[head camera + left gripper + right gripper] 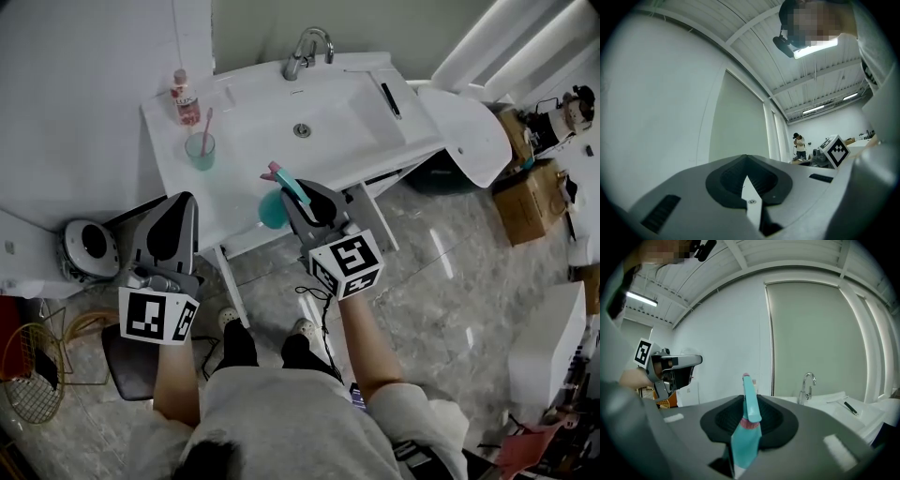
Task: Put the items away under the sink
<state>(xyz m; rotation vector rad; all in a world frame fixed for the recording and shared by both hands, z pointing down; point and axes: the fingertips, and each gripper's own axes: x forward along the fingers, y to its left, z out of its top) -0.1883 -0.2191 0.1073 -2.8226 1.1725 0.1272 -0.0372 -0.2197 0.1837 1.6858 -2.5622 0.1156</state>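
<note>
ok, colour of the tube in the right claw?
Tube is teal, pink band; best in right gripper view.

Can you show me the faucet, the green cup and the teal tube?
faucet (303, 52), head view, its neck.
green cup (200, 152), head view, side wall.
teal tube (743, 439), right gripper view, flat body.

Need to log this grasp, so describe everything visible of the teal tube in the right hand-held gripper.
The teal tube looks like soft plastic: a wide flattened body, a pink band partway up, then a narrower teal section ending in a pink tip. It runs along the jaws of the right hand-held gripper, which are shut on its body, with the tip sticking out past them. It is held near the front edge of the white sink counter.
</note>
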